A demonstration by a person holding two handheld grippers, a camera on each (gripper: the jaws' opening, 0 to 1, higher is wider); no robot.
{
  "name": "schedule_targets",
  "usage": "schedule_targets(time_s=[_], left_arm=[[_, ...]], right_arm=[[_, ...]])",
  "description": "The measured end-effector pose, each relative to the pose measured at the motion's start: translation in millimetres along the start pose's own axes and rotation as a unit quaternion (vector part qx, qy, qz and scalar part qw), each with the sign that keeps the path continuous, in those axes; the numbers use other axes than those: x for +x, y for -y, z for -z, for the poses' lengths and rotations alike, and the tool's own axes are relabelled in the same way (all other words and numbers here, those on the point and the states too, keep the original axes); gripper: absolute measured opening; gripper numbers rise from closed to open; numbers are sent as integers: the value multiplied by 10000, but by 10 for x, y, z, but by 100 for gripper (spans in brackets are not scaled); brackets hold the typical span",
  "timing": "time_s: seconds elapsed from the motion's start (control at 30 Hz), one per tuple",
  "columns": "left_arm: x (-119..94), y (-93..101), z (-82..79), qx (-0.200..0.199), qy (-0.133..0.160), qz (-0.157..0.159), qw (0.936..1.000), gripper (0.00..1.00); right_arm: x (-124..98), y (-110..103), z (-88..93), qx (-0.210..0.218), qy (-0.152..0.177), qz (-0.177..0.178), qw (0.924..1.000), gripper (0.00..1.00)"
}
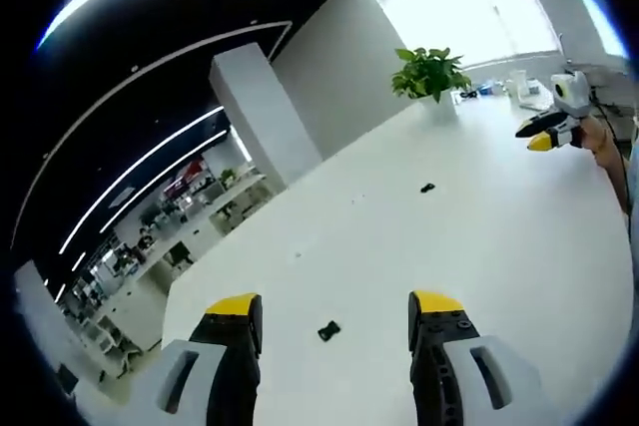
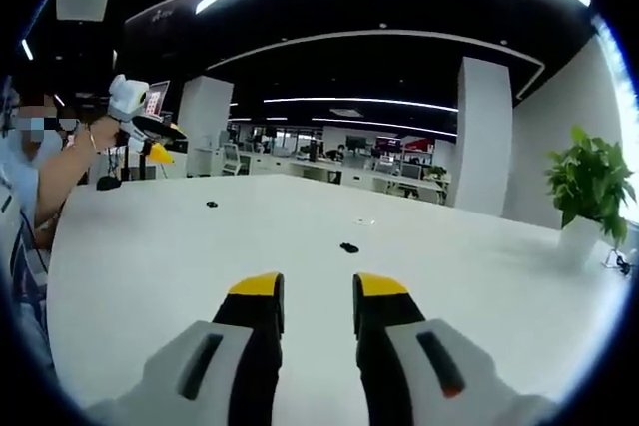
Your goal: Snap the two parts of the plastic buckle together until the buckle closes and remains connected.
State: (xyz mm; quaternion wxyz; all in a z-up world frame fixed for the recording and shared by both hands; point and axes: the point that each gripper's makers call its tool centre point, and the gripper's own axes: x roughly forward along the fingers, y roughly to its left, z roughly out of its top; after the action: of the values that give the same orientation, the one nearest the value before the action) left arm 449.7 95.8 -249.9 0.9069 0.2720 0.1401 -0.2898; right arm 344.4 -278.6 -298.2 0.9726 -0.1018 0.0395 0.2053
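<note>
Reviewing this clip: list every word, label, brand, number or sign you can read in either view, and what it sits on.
None can be read.
The far office wall in the right gripper view carries reddish signage, too small and blurred to read.
The same goes for the far office in the left gripper view.
The white table, both black buckle parts and the potted plant show no lettering.

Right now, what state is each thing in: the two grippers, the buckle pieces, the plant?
Left gripper: open, holding nothing, above the table.
Right gripper: open, holding nothing.
Near buckle part: loose on the table, between the left jaws, untouched.
Far buckle part: loose on the table, apart from the near one, not joined.
Plant: upright in its pot at the table's end.
</note>
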Motion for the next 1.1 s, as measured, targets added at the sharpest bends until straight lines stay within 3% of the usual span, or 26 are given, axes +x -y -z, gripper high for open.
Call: schedule_targets(time_s=[0.33, 0.5, 0.63, 0.77, 1.1], left_arm=[[290, -140, 116, -49, -380, 218, 9990, 59], [413, -227, 222, 127, -756, 246, 9968, 58], [501, -221, 262, 148, -927, 520, 9942, 58], [569, -255, 351, 375, -1300, 629, 9888, 58], [764, -299, 344, 382, -1483, 893, 9842, 53]], right_arm=[[24, -5, 24, -2, -47, -21, 10000, 27], [28, 1, 34, -3, -70, -17, 10000, 27], [26, 27, 51, 19, -106, 23, 9999, 27], [25, 28, 62, 15, -128, 18, 9999, 27], [-5, 63, 56, 50, -96, 87, 9999, 27]])
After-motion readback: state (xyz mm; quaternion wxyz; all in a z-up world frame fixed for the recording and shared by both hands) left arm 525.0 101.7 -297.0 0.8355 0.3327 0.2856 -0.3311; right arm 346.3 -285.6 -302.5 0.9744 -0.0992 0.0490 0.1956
